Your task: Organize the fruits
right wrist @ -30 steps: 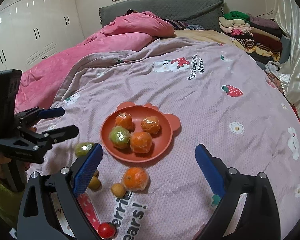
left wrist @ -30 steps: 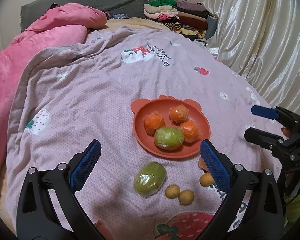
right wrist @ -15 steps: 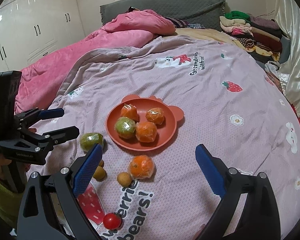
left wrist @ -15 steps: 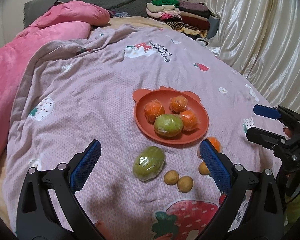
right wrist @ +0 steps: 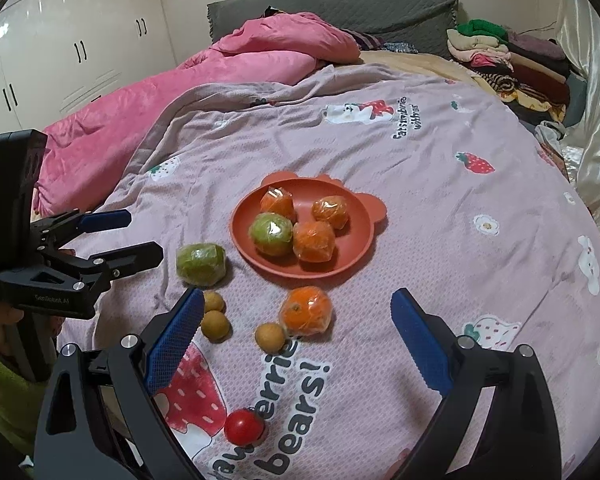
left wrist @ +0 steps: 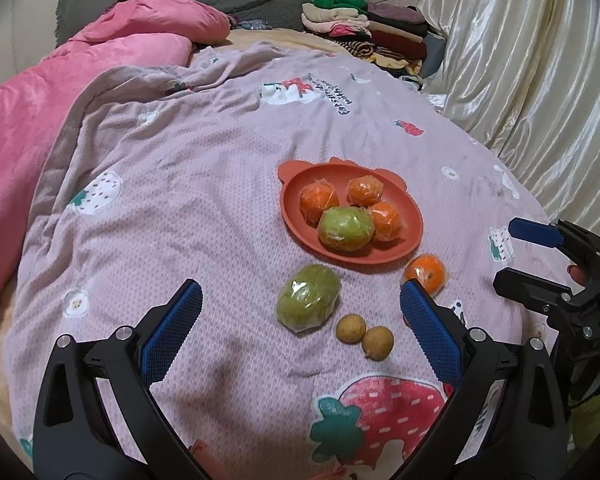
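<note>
Left gripper: jaws spread wide, nothing held, hovering low over the blanket.
Right gripper: jaws spread wide, nothing held; also visible from the left wrist view at far right.
Loose wrapped green fruit: dead ahead of the left gripper, between its fingertips in view, long axis tilted up to the right, just short of the plate. Left gripper judged nearer.
Loose wrapped orange: dead ahead of the right gripper, between its fingertips in view, just short of the plate rim.
Small brown fruits: pair beside the green fruit, third touching the orange.
Cherry tomato: nearest the right gripper, on the strawberry print.
Plate contents: three wrapped oranges, one wrapped green fruit.
Judged next: close on a loose fruit, lift forward onto the plate.
</note>
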### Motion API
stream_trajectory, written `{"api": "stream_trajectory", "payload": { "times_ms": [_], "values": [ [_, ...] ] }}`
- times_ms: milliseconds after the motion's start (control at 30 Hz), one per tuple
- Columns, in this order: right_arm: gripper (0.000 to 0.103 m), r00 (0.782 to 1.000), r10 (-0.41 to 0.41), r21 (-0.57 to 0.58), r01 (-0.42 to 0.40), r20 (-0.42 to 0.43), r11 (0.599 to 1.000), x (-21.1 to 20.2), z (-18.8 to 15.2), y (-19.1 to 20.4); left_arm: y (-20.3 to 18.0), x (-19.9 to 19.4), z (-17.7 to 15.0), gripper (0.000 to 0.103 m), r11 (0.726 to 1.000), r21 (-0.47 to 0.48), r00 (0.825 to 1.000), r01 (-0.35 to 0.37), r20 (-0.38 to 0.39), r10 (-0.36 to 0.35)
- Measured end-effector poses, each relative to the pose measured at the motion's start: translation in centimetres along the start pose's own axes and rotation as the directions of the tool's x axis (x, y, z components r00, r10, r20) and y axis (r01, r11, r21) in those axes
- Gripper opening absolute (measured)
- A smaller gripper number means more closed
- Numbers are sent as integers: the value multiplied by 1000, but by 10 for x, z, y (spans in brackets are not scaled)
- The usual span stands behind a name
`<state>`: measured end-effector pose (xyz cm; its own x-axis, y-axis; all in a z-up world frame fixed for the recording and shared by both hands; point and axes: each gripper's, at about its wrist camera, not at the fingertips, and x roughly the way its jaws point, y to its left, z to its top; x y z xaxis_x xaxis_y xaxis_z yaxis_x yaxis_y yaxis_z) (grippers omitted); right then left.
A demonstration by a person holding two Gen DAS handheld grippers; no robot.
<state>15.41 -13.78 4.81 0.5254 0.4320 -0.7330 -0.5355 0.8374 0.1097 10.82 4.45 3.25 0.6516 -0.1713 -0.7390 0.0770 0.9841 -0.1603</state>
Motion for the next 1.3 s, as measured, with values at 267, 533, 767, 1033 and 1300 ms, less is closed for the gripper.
{"api": "stream_trajectory", "payload": {
  "times_ms": [267, 533, 767, 1033, 1300],
  "values": [
    [94, 1000, 9, 0, -9, -21, 1000, 3, -11, 6, 5, 0, -11, 93, 1000, -14, 1000, -9, -19, 9],
    [94, 999, 13, -4, -14, -53, 1000, 9, -22, 9, 6, 1, -22, 93, 1000, -8, 999, -26, -39, 26],
    [94, 995, 28, -7, -29, -91, 1000, 19, -35, 15, 7, 6, -29, 93, 999, 1, 997, -39, -59, 39],
    [94, 991, 49, -5, -50, -121, 999, 30, -45, 21, 8, 10, -32, 93, 999, 9, 997, -43, -69, 44],
    [92, 990, 37, 34, -32, -135, 999, 37, -49, 16, 8, 15, -33, 91, 999, 7, 997, -34, -64, 34]
  ]
}}
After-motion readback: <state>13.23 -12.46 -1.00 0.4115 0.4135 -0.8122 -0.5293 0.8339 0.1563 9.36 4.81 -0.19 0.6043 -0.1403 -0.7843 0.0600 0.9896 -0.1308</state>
